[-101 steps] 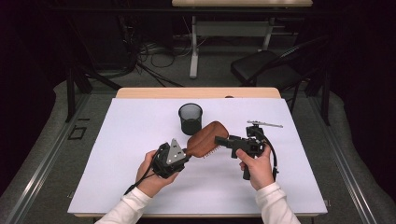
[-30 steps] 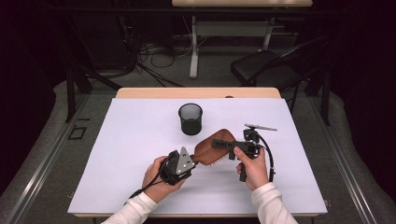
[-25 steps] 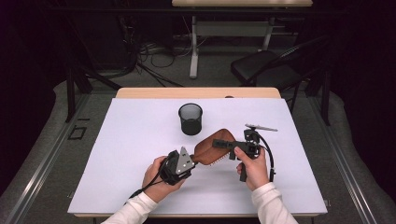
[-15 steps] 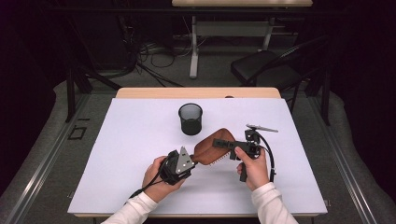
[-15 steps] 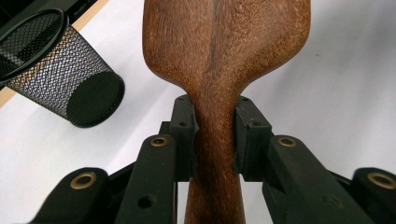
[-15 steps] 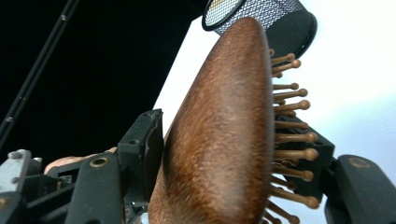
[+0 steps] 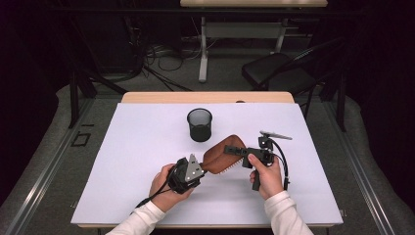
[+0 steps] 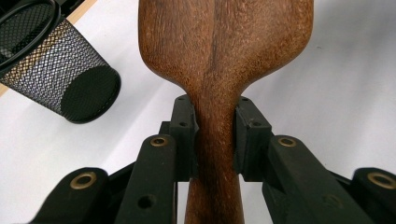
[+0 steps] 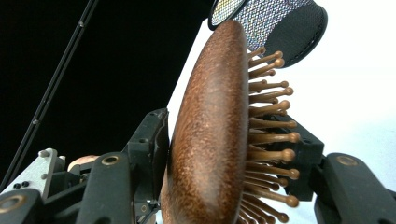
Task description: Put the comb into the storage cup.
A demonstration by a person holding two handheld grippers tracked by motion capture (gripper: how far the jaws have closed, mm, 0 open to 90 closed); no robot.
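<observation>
1. Your left gripper (image 7: pixel 193 169) pinches the handle of the wooden hairbrush (image 7: pixel 222 156); in the left gripper view both pads press flat on the narrow neck just below the wide head (image 8: pixel 219 42).
2. Your right gripper (image 7: pixel 235 150) has just been closing its jaws with the brush head between them. In the right gripper view one pad lies against the smooth wooden back (image 9: pixel 210 135) and the other meets the ball-tipped bristles (image 9: pixel 271 140), so it clamps the head across its thickness.
3. The hairbrush hangs above the white table (image 7: pixel 122 161), spanning the gap between your two hands, bristles facing down and towards you in the high view.
4. A black mesh pen cup (image 7: pixel 199 124) stands upright on the table just beyond the brush, apart from it.
5. Your left hand (image 7: pixel 166 188) and right hand (image 7: pixel 266 176) sit near the table's front edge, close together.
</observation>
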